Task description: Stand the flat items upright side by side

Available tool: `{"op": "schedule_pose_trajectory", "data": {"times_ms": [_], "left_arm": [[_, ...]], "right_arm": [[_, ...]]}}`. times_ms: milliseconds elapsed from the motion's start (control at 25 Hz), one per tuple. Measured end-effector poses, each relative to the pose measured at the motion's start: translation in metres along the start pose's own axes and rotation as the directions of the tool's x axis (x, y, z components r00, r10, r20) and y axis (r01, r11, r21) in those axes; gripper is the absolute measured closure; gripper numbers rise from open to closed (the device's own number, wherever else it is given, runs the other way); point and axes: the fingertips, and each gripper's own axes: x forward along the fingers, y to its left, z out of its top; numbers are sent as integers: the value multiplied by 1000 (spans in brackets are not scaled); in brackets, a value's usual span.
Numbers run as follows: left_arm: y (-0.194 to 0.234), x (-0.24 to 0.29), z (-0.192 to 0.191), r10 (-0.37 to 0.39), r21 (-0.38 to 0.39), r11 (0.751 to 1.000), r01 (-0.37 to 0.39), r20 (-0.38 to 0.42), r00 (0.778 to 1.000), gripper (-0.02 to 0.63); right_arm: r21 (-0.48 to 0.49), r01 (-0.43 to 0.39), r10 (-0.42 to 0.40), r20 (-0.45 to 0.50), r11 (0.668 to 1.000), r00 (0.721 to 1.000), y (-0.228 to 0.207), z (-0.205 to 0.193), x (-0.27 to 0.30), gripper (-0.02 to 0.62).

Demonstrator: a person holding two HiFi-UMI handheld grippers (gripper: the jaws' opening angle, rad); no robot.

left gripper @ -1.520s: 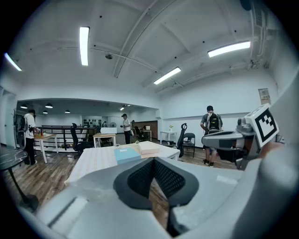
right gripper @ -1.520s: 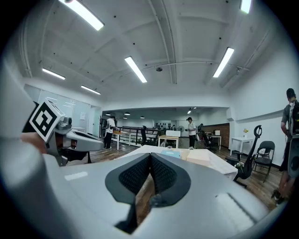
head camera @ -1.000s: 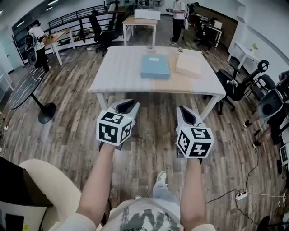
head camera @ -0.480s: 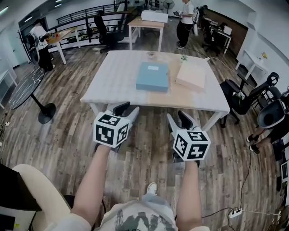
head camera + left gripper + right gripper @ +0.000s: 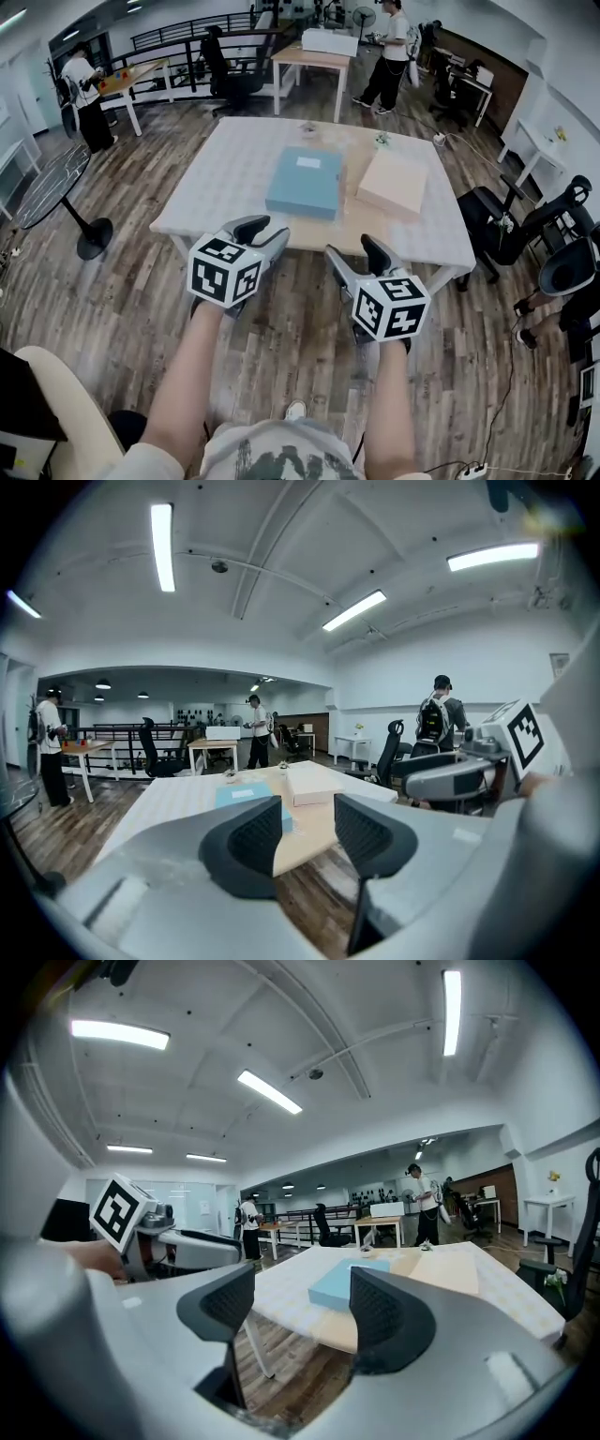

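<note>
Both claws have just been opening with nothing between their jaws: the left claw (image 5: pixel 261 230) stands about half apart and the right claw (image 5: pixel 353 251) wider, both empty and held out over the wooden floor (image 5: pixel 122 272), just short of the near edge of the desk (image 5: pixel 225 178). Compared with 1 second ago the desk fills more of the head view and sits closer, so the person has walked up to it. The 2 flat items, a blue box (image 5: pixel 305 181) and a beige box (image 5: pixel 394 181), lie flat side by side near the desk's middle, well apart from both claws, so I judge this is the approach before a first grasp, with no standing-up begun.
</note>
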Motion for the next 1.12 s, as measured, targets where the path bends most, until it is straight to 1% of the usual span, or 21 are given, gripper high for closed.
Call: {"op": "schedule_pose_trajectory", "data": {"times_ms": [120,160,400,680,920,1120], "left_arm": [[2,16,8,7,10,1000,-7,5,1000,420],[2,21,10,10,12,1000,-10,4,1000,420],[12,46,14,23,1,1000,-23,-15,1000,420],[42,64,10,56,-7,998,-56,-34,998,420],[81,95,11,62,-6,998,-62,-32,998,419],[131,134,10,56,-35,998,-57,-40,998,419]], "right_arm": [[-16,-4,4,-19,1000,1000,-16,1,10,220],[-23,-7,7,-22,1000,1000,-20,2,13,210],[-30,-26,26,-24,999,999,-41,5,30,212],[-30,-39,38,-33,999,999,-52,6,61,210],[-22,-49,48,-49,999,998,-68,6,108,212],[-14,-48,47,-90,999,995,-88,1,165,212]]}}
